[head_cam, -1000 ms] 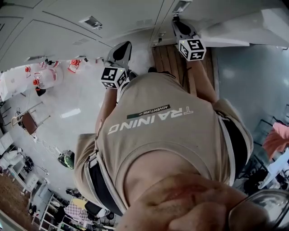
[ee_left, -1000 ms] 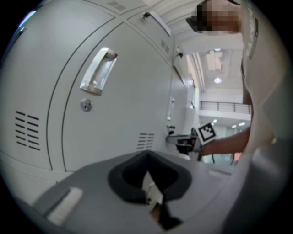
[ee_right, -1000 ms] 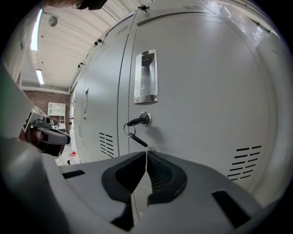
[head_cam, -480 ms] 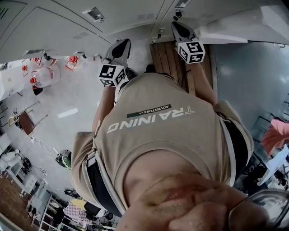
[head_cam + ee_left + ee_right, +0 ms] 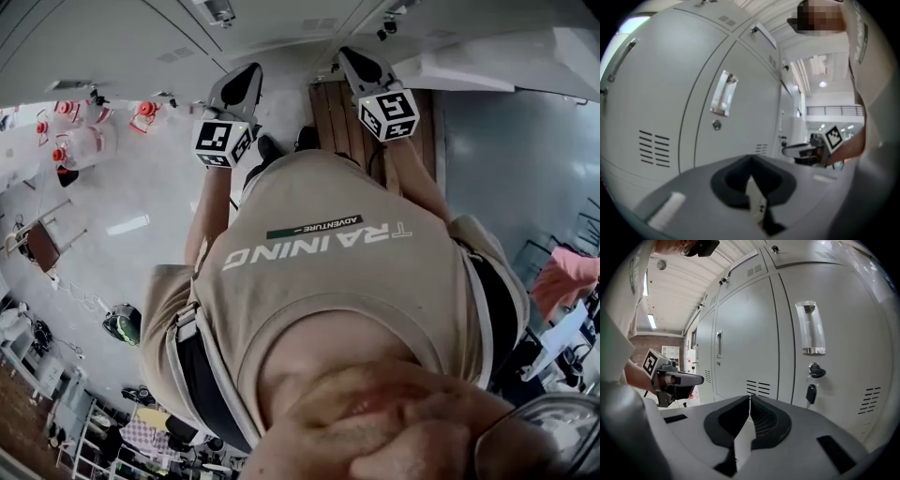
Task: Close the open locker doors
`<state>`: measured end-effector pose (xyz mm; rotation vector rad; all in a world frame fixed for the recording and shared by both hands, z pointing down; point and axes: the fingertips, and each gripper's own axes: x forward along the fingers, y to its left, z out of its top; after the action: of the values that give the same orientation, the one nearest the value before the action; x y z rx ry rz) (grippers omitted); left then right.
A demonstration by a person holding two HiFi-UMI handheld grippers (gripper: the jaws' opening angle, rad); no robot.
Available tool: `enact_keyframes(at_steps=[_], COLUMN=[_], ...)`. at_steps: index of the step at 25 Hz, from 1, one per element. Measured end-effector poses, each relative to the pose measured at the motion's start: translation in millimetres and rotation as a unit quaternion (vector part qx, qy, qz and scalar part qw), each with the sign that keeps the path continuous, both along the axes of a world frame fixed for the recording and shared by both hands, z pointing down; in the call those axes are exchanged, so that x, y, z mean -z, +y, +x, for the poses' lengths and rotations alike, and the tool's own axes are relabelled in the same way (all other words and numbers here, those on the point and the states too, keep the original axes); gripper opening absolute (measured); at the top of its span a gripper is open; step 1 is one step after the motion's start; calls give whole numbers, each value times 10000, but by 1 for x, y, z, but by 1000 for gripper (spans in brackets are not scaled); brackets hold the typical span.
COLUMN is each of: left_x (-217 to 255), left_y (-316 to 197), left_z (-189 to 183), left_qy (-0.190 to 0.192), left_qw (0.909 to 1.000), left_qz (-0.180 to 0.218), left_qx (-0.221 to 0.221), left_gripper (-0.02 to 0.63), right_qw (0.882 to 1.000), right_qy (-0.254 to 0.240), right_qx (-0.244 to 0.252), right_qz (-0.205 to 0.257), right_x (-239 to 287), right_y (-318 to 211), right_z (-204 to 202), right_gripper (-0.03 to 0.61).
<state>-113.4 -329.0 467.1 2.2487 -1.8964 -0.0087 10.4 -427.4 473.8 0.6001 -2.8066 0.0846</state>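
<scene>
Both grippers are held up in front of a bank of grey lockers (image 5: 122, 37). My left gripper (image 5: 246, 80) has its jaws shut with nothing between them, and faces a closed door (image 5: 740, 98) with a handle (image 5: 723, 93) and a lock (image 5: 716, 124). The jaws of my right gripper (image 5: 354, 58) meet too, empty, close to a closed door (image 5: 834, 333) with a clear handle (image 5: 810, 329) and a key in its lock (image 5: 814, 371). At the upper right of the head view a pale door panel (image 5: 497, 67) stands out from the locker row.
A wooden bench (image 5: 328, 108) lies at the lockers' foot between the grippers. The person's torso (image 5: 328, 262) fills the middle of the head view. Red-capped bottles (image 5: 80, 141), a chair (image 5: 42, 246) and shelving stand on the floor at the left.
In the head view both grippers have shifted up toward the lockers, and the left one has moved a little left. Their jaws stay shut.
</scene>
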Motion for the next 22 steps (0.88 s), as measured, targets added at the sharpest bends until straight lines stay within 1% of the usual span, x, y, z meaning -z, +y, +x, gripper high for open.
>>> enact_keyframes(at_steps=[4, 10, 13, 17, 22], left_x=[11, 32, 45, 58, 54], left_y=[-2, -1, -1, 1, 6], left_z=[-24, -49, -51, -48, -40], left_qy=[-52, -184, -301, -327, -283], left_qw=[9996, 9982, 9974, 9970, 9974], left_qz=[155, 367, 474, 591, 591], left_qx=[216, 446, 458, 373, 308], left_gripper=[-3, -3, -3, -3, -3], right_qw=[9997, 9984, 9973, 9960, 9961], right_qy=[-71, -375, -525, -688, -644], right_qx=[181, 150, 155, 156, 139], right_qz=[116, 408, 493, 548, 586], right_x=[15, 55, 69, 79, 81], right_y=[12, 8, 9, 16, 22], right_z=[-19, -36, -40, -42, -36], right_gripper=[17, 17, 17, 17, 16])
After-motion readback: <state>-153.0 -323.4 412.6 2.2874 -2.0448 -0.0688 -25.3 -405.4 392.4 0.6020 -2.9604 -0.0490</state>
